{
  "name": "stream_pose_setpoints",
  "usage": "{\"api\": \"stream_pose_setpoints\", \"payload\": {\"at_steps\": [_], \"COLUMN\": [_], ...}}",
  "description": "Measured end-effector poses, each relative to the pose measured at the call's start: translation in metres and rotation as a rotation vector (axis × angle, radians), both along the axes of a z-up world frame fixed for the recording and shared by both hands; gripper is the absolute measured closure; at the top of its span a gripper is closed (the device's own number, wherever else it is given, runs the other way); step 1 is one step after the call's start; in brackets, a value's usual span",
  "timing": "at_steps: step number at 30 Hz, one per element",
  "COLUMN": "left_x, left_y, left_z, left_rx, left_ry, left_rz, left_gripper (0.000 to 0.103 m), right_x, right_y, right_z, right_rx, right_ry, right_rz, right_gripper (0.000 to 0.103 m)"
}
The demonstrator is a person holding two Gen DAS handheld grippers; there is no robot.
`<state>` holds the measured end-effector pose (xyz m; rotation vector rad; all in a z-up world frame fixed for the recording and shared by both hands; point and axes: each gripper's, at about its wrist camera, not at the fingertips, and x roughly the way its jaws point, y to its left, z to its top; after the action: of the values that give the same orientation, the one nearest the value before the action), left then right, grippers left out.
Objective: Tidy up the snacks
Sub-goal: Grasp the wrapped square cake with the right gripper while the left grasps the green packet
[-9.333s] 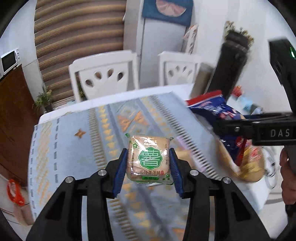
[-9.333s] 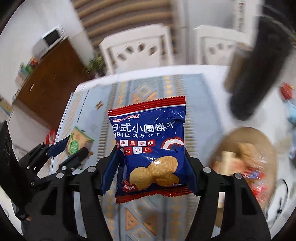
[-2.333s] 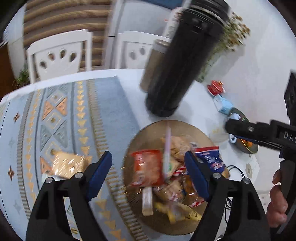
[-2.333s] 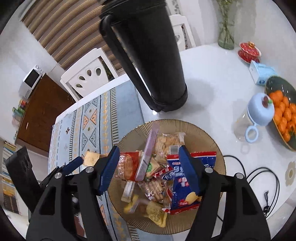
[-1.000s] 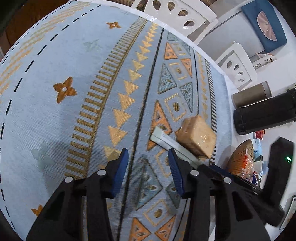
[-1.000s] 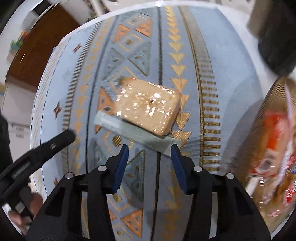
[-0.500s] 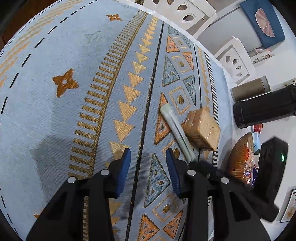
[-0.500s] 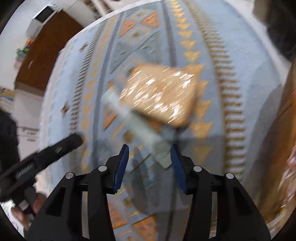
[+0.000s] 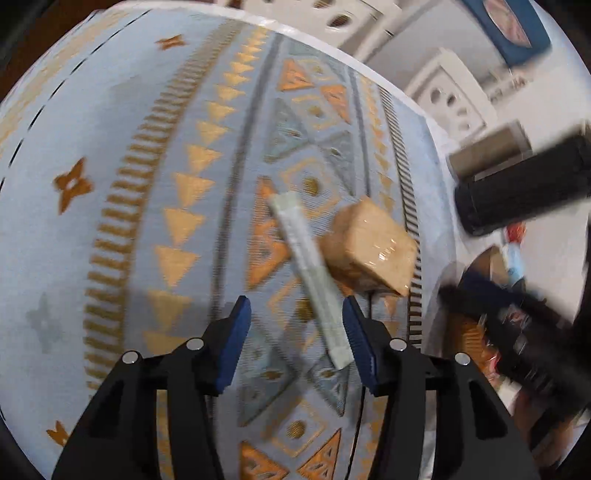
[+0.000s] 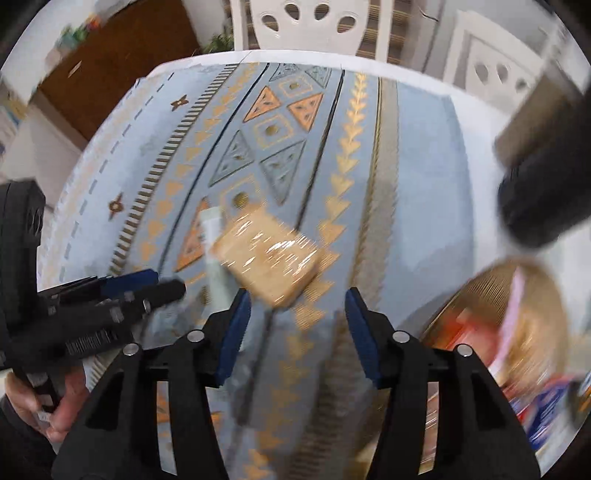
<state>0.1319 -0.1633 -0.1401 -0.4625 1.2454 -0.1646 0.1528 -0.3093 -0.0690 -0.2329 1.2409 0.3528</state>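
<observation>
A clear-wrapped tan cracker pack (image 9: 369,251) (image 10: 271,258) lies on the blue patterned cloth beside a long pale stick packet (image 9: 312,277) (image 10: 214,240). My left gripper (image 9: 295,334) is open, and the near end of the stick packet lies between its blue pads. My right gripper (image 10: 293,325) is open just below the cracker pack, holding nothing. Each gripper shows blurred in the other's view: the right one (image 9: 517,325), the left one (image 10: 110,291). The round woven snack bowl (image 10: 476,291) with several packets sits at the right.
A tall black flask (image 9: 524,188) (image 10: 543,192) and a brown cylinder (image 9: 487,151) stand on the white table beyond the cloth. White chairs (image 10: 314,22) line the far edge. A hand (image 10: 48,406) holds the left gripper's handle. A brown cabinet (image 10: 110,55) stands far left.
Both grippers left the bowl for the cloth. Over the last second the left one closed in on the stick packet and the right one drew nearer the cracker pack. Both stay open.
</observation>
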Motion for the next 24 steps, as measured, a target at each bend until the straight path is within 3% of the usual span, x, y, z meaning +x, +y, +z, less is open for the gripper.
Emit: {"api": "stream_pose_setpoints", "payload": {"at_steps": [3, 9, 11, 13, 21, 24], "left_x": [0.002, 0.007, 0.007, 0.008, 0.000, 0.004], "left_y": [-0.028, -0.057, -0.057, -0.052, 0.007, 0.011], "left_z": [0.000, -0.009, -0.013, -0.013, -0.014, -0.015], "left_rx": [0.078, 0.163, 0.190, 0.212, 0.171, 0.148], "left_ry": [-0.019, -0.012, -0.001, 0.001, 0.020, 0.010], "left_rz": [-0.027, -0.025, -0.014, -0.019, 0.040, -0.002], "left_gripper": [0.046, 0.049, 0.063, 0.083, 0.087, 0.086], "right_x": [0.021, 0.034, 0.037, 0.038, 0.034, 0.034], "right_y": [-0.001, 0.014, 0.016, 0.020, 0.037, 0.044], "right_z": [0.001, -0.013, -0.015, -0.019, -0.030, -0.037], "right_rx": [0.000, -0.013, -0.016, -0.006, -0.016, -0.035], "right_ry": [0.040, 0.094, 0.098, 0.106, 0.102, 0.098], "right_rz": [0.084, 0.234, 0.247, 0.265, 0.370, 0.406], "right_gripper": [0.039, 0.037, 0.033, 0.032, 0.024, 0.020]}}
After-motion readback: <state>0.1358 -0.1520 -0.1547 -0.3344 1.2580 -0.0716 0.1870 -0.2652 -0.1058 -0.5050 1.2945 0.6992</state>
